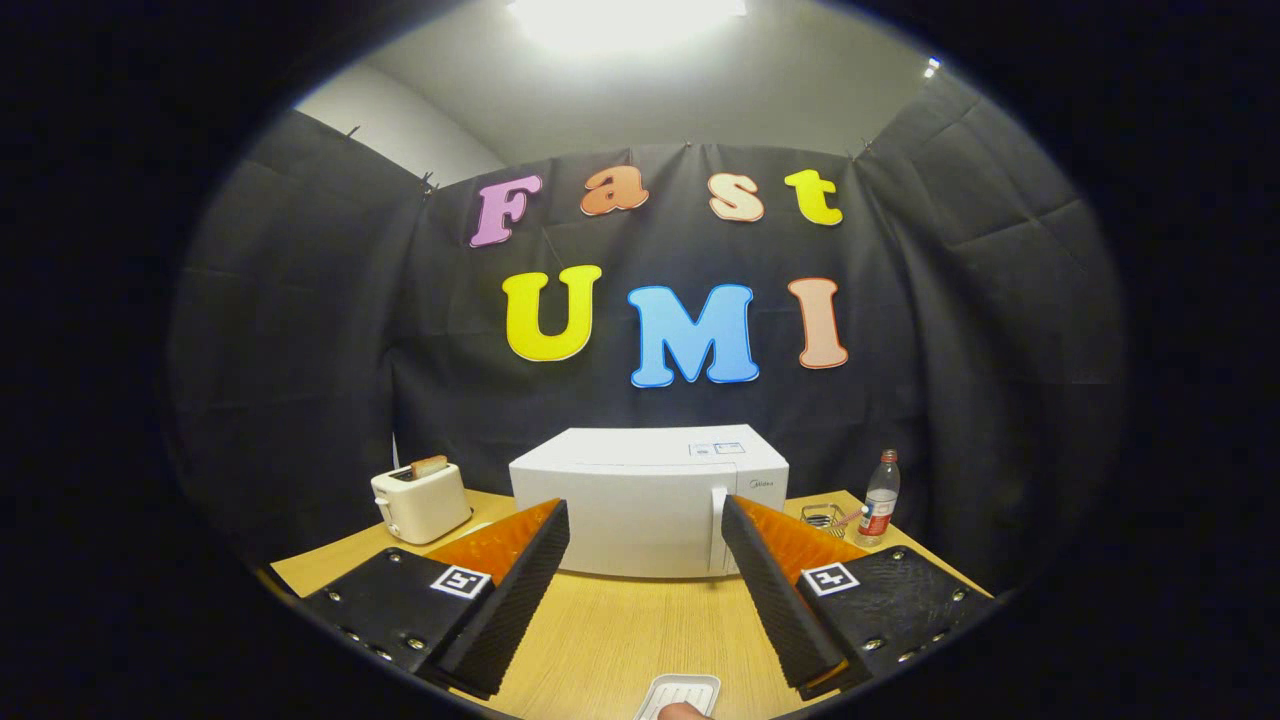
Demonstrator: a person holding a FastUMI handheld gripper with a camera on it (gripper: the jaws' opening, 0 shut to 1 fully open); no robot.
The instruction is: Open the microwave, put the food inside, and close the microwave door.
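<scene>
A white microwave (645, 505) stands on the wooden table (620, 630) beyond my fingers, its door shut and its vertical handle (717, 530) near its right side. My gripper (645, 520) hovers above the table, open, with nothing between the fingers. A small white ribbed tray (683, 692) with a piece of food (685, 711) on it lies on the table close below me, between the fingers' bases.
A white toaster (421, 500) with a slice of bread (429, 466) in it sits left of the microwave. To the right stand a clear glass (823, 517) and a plastic bottle (880, 498). Black cloth walls close in the booth.
</scene>
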